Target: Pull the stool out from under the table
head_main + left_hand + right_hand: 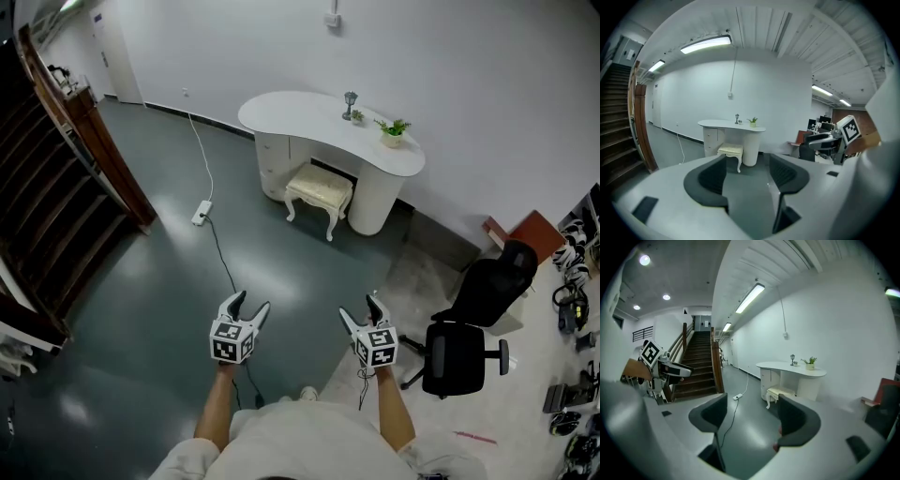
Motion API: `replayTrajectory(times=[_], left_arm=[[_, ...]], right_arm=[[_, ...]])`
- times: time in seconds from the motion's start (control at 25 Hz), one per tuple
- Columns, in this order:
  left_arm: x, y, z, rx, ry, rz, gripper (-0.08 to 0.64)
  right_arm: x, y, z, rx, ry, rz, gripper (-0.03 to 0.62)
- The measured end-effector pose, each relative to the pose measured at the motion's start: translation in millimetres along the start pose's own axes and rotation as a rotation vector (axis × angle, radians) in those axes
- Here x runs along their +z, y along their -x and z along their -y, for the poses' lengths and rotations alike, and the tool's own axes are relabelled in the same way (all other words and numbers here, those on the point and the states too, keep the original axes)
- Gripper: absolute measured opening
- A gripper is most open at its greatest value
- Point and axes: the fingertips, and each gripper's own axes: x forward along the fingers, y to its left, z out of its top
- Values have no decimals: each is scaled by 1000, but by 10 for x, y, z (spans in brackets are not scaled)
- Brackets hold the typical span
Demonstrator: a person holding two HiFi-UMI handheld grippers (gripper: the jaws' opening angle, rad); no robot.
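I see left tool (249,306) and right tool (361,309) both spread wide, nothing between the jaws, over the grey floor (281,267). Cream stool (320,190) sits half tucked under the white curved tabletop (300,114) by the wall (450,75), well apart from both tools.

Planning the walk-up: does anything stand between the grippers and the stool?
Nothing visible does: bare floor lies between the left gripper, the right gripper and the stool. A black cable from a power strip lies left of that line; the office chair stands off to the right.
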Motion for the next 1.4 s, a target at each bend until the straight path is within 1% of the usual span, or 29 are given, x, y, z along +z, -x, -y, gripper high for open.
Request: replayTrajectory(times=[0.12, 0.36, 0.6, 0.72, 0.92, 1.12, 1.4], left_arm=[[-30, -50, 24, 13, -1, -8, 267], [-66, -163, 87, 33, 4, -19, 267], [-89, -288, 71, 62, 16, -22, 267], [-100, -342, -22, 71, 26, -30, 267], [-37, -631, -276, 71, 33, -32, 267], [106, -1111, -706, 52, 37, -28, 267], [555, -1829, -1455, 8, 38, -28, 267]], right_arm=[[-41, -21, 69, -5, 4, -8, 318], [-134, -91, 254, -7, 2, -22, 288], [-161, -271, 325, 30, 16, -31, 279], [-138, -401, 312, 45, 23, -35, 273], [-65, -759, 438, 38, 30, -50, 268], [95, -1306, 565, 16, 39, -55, 267], [636, -2236, 757, -34, 36, -58, 267]])
